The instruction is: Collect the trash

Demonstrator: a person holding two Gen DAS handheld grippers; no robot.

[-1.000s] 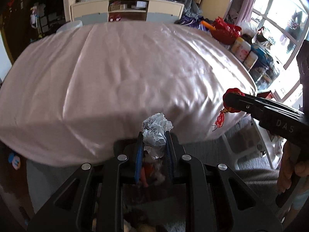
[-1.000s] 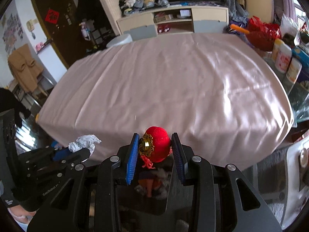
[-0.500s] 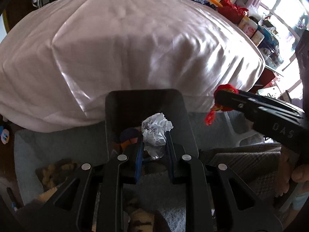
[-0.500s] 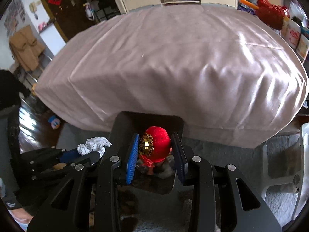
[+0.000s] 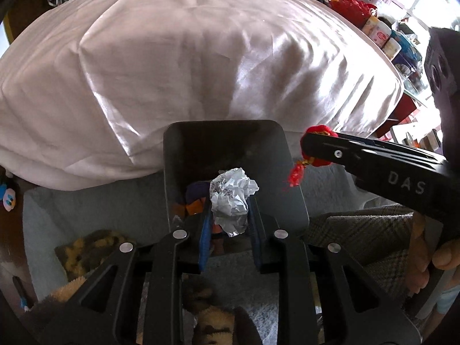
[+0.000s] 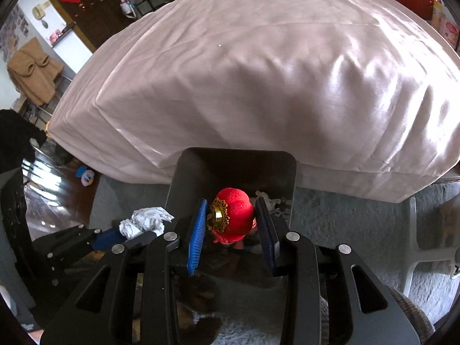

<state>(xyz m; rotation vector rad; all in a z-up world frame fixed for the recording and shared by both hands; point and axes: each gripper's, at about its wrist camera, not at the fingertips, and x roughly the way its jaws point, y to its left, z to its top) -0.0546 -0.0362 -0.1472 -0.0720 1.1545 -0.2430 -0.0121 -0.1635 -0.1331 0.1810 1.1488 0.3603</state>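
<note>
Crumpled paper [image 5: 232, 198], red ornament [image 6: 234, 214] above bin [image 5: 172, 155]

Bin [image 5: 293, 172]: dark smooth plastic, faintly glossy walls. Above the bin, tablecloth [image 5: 201, 57]: satin-like cloth, creased, catching light. Over the bin, crumpled paper [image 5: 231, 198]: white, printed, rough folds. Lantern ornament [image 6: 234, 214]: red fuzzy flocking, shiny gold metal-looking cap. Beside the bin, carpet [image 6: 345, 215]: grey, fuzzy pile.

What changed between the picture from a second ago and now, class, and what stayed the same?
Both grippers sank from above the table's edge to over the dark bin. The left gripper, jaws just opening slightly, still holds the crumpled paper. The right gripper stays clamped on the red ornament. Nothing dropped yet.
</note>
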